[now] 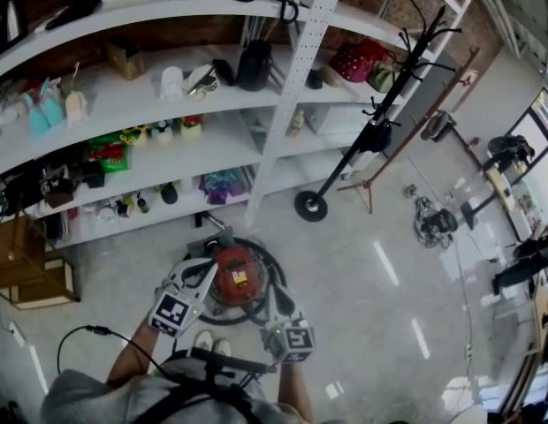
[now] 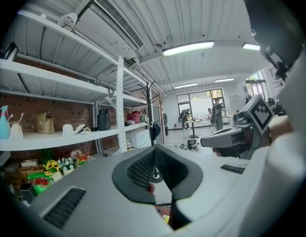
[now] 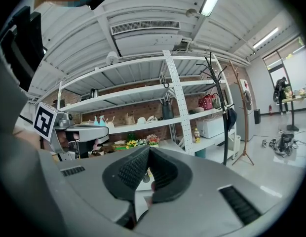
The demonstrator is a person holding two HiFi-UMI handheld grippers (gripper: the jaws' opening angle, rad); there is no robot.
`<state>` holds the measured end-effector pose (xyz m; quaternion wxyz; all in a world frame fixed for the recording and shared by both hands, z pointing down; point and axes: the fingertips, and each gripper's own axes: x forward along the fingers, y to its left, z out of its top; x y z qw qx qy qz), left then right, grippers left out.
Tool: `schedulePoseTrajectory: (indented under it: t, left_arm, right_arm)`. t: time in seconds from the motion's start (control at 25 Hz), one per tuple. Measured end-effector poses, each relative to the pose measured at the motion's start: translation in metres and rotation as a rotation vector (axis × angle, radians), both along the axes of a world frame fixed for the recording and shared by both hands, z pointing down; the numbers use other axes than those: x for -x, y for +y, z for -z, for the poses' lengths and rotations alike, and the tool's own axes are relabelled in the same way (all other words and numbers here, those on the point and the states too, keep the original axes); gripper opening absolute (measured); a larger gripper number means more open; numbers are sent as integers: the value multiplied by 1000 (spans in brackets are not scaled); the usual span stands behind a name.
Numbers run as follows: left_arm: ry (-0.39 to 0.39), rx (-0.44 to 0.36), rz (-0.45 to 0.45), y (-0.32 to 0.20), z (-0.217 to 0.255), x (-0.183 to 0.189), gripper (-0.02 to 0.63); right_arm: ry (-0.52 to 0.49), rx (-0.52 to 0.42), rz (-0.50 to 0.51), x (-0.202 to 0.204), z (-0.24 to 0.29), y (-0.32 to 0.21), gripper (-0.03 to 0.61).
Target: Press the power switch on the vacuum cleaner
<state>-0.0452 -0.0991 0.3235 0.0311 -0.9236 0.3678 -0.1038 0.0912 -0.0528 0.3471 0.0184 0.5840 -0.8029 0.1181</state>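
The white shelving (image 1: 124,104) runs crowded across the back, and a black coat stand (image 1: 380,122) leans in beside it. The red vacuum cleaner (image 1: 237,272) sits on the floor just ahead of the person's shoes (image 1: 212,343), ringed by its black hose (image 1: 272,263). Its round top faces up, and no long axis shows from above. The left gripper (image 1: 209,274) hovers at its left edge and the right gripper (image 1: 279,302) at its right. Both are pinched closed and empty.

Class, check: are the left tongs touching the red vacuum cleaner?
Apart. The left gripper view shows the left tongs shut, aimed level across the room, with the vacuum cleaner only a red glimpse below.
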Motion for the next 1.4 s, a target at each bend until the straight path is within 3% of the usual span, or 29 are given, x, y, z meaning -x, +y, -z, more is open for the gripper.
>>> schedulePoseTrajectory:
  t: [0.36,1.4]
  left_arm:
    - [52,6,24,0,6,-1,8]
    - [45,-17,20,-5,15,4,8]
  right_arm:
    - [-2,-14,-10,-5,7,1,12]
    - [9,-23,-11,-2,7,2,12]
